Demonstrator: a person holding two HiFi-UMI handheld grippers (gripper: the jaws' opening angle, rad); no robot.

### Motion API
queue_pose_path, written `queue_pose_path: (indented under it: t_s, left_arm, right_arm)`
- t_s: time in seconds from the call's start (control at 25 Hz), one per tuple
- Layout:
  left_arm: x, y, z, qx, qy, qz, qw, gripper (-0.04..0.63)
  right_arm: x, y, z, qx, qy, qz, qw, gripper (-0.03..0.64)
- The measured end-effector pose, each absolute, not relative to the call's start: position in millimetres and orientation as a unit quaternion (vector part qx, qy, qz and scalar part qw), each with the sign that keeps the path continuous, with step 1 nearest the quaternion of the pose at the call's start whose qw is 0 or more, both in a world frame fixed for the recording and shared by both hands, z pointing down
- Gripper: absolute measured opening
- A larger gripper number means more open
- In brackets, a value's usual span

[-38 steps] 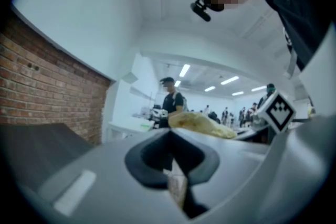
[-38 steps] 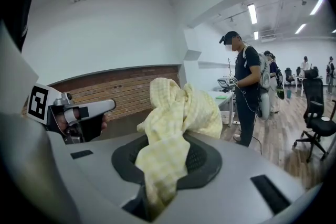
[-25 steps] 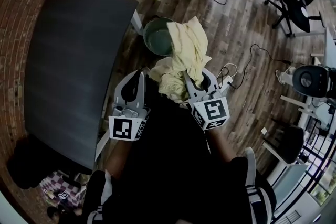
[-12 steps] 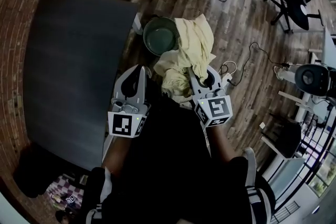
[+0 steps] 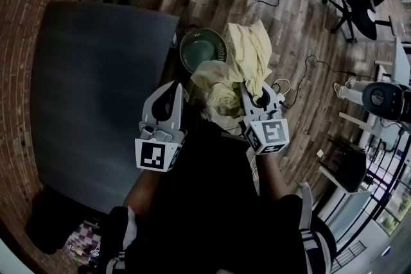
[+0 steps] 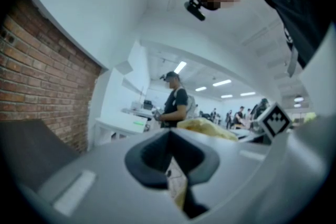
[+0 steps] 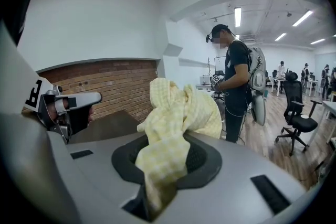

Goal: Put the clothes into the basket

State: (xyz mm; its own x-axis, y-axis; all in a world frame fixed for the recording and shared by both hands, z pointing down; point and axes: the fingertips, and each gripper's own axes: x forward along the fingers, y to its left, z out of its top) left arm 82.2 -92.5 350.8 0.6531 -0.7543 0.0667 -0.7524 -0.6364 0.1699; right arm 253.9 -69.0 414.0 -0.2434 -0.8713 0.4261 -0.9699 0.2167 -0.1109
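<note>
Gripping a yellow checked cloth [image 5: 249,56], the right gripper [image 5: 249,93] is holding it bunched up just beside the green basket [image 5: 194,49] on the floor (cloth is hiding part of the rim). The left gripper [image 5: 172,92] is hovering pinched together, empty, by the dark table [image 5: 96,86]. Cables [image 5: 307,67] and an office chair [image 5: 369,0] are sitting beyond.

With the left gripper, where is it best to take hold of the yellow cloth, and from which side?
On the yellow cloth, probably the loose bunched fold nearest the left gripper, coming from the left: the right gripper pinches its other part, and this fold sticks out thick and free.
</note>
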Motion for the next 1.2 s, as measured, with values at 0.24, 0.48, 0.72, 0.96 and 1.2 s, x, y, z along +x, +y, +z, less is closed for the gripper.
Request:
queue_pose_path:
  t_s: [0.24, 0.48, 0.72, 0.96, 1.2]
  left_arm:
    - [81.1, -126.8, 360.3, 0.911, -0.401, -0.009, 0.096, 0.003]
    - [88.4, -145.1, 378.5, 0.906, -0.408, 0.003, 0.113, 0.003]
    - [103.6, -165.2, 390.8, 0.898, -0.426, 0.008, 0.109, 0.003]
    - [115.4, -185.1, 413.3, 0.890, -0.440, 0.022, 0.121, 0.003]
    - [109.6, -197.8, 438.3, 0.880, -0.457, 0.019, 0.130, 0.003]
  right_arm:
    - [253.2, -106.5, 424.6, 0.619, -0.751, 0.188, 0.134, 0.089]
    - [262.5, -131.7, 440.7, 0.621, -0.747, 0.191, 0.141, 0.089]
    - [267.0, -151.4, 471.3, 0.601, -0.763, 0.195, 0.137, 0.089]
    - [265.1, -174.9, 494.3, 0.587, -0.771, 0.202, 0.140, 0.089]
    - [260.2, -182.9, 533.6, 0.585, -0.765, 0.217, 0.158, 0.089]
